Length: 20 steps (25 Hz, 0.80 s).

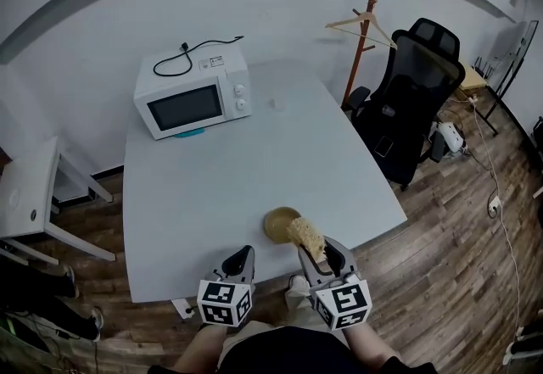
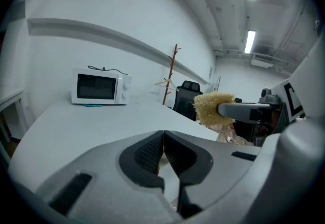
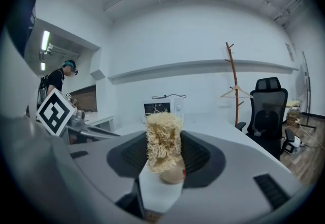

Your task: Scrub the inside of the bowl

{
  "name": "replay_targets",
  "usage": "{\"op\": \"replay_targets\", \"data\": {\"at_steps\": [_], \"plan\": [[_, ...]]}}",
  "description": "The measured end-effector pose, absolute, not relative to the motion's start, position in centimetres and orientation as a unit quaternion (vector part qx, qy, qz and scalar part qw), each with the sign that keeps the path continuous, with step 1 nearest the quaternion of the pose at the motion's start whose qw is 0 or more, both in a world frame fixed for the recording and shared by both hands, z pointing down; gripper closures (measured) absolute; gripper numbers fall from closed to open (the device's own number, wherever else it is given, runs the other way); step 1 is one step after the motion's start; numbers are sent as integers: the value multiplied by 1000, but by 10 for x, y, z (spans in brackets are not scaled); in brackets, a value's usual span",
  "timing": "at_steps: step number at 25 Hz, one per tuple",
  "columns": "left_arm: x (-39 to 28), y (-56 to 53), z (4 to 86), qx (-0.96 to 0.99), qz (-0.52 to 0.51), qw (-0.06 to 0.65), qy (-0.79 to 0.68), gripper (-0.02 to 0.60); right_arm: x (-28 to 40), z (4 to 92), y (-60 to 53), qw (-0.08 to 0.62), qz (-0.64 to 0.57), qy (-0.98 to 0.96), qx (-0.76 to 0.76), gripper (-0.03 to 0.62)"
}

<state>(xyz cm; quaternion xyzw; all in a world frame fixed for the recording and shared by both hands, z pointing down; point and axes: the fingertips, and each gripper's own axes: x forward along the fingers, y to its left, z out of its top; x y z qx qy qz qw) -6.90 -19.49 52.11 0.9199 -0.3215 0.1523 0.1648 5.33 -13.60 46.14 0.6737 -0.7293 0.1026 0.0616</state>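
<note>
**Fibrous scrubber gripped beside the bowl**

Grey and smooth, the table (image 1: 212, 186) fills the middle of the head view. A boxy white microwave (image 1: 193, 97) stands at its upper left with a black cord looped on top. A black mesh office chair (image 1: 416, 88) and a reddish coat stand (image 1: 366, 16) with a wooden hanger crowd the upper right. A white chair (image 1: 30, 190) is cut off at the left edge.

At lower centre the round tan bowl (image 1: 277, 224) sits near the table's front edge. Its right rim is covered by the coarse, straw-coloured scrubber (image 1: 306, 237). The right gripper (image 1: 319, 252) has its jaws pressed onto that scrubber. The left gripper (image 1: 244, 255), lower left of the bowl, has its ribbed jaws closed together with nothing between them. The bowl's inside is hard to make out.
</note>
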Motion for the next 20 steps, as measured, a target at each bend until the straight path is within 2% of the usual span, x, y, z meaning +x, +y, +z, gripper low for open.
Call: {"op": "replay_targets", "data": {"at_steps": [18,19,20], "plan": [[-22,-248,583,865,166,265,-392,560,101,499,-219,113,124,-810,562,416],[-21,-249,587,862,168,270,-395,554,101,501,-222,116,124,-814,555,414],[-20,-250,591,858,170,276,-398,512,101,503,-225,118,123,-819,548,416]]}}
